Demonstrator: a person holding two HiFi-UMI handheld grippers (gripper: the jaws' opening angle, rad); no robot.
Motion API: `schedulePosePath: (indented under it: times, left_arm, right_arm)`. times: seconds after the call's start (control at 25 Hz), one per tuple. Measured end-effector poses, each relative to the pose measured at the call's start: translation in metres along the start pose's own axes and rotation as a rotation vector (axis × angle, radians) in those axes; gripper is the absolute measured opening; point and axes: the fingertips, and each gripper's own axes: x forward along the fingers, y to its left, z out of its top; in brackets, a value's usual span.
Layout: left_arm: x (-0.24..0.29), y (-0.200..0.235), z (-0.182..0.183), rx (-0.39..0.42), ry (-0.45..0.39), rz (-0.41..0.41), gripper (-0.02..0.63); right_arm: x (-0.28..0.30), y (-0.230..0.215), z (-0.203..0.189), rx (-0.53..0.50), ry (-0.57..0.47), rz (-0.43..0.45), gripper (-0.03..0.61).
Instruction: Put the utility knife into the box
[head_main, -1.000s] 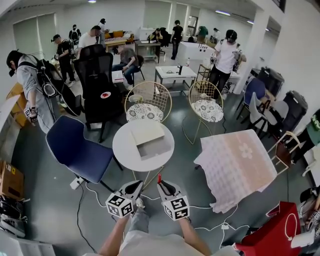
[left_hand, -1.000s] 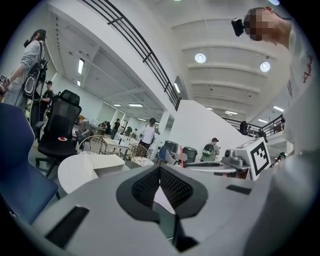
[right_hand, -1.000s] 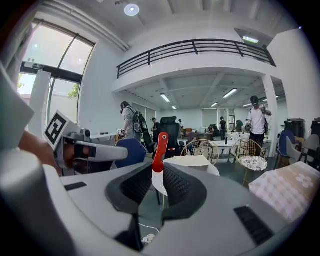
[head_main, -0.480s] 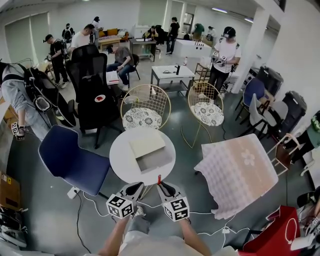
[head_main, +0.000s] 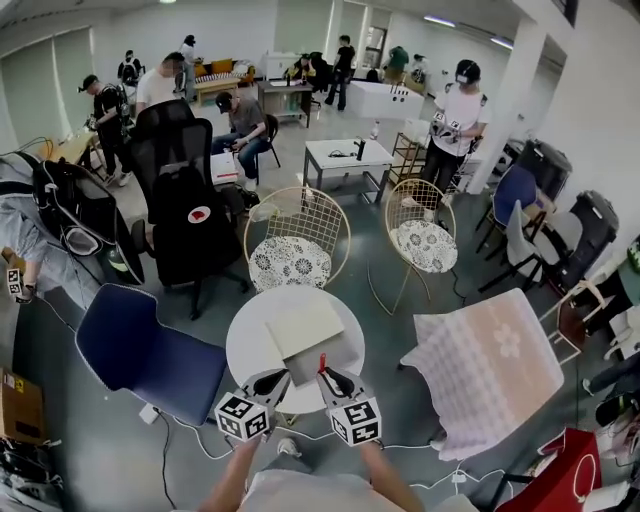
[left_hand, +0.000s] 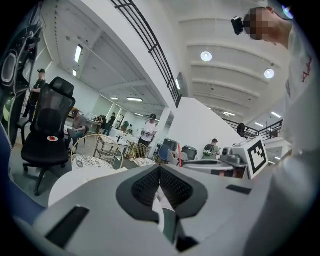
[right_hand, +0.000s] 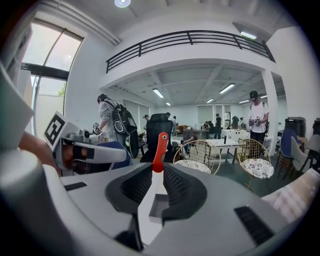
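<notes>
Over the near edge of the round white desk (head_main: 245, 340), my right tool (head_main: 330, 378) is clamped on the red utility knife (head_main: 321, 362), whose tip sticks out past the jaws, just short of the open box (head_main: 305, 332). My left tool (head_main: 272, 380) is closed and empty beside it. The pickup looks done. What's left, I judge, is lowering the knife into the box and letting go.

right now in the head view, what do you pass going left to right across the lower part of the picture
blue chair → left gripper → right gripper, holding the red utility knife → pink checked tablecloth
</notes>
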Motion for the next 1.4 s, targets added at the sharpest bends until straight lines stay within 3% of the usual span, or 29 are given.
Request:
schedulePosePath:
  times: [0.32, 0.84, 1.4]
  left_arm:
    - [0.022, 0.042, 0.04, 0.024, 0.002, -0.014, 0.011]
    - [0.04, 0.047, 0.014, -0.023, 0.054, -0.043, 0.011]
    - [0.067, 0.078, 0.007, -0.067, 0.087, 0.058, 0.011]
  right_arm:
    - [0.049, -0.01, 0.037, -0.007, -0.021, -0.002, 0.077]
    - [0.051, -0.032, 0.015, 0.041, 0.026, -0.05, 0.077]
    - [0.089, -0.066, 0.002, 0.078, 0.079, 0.028, 0.077]
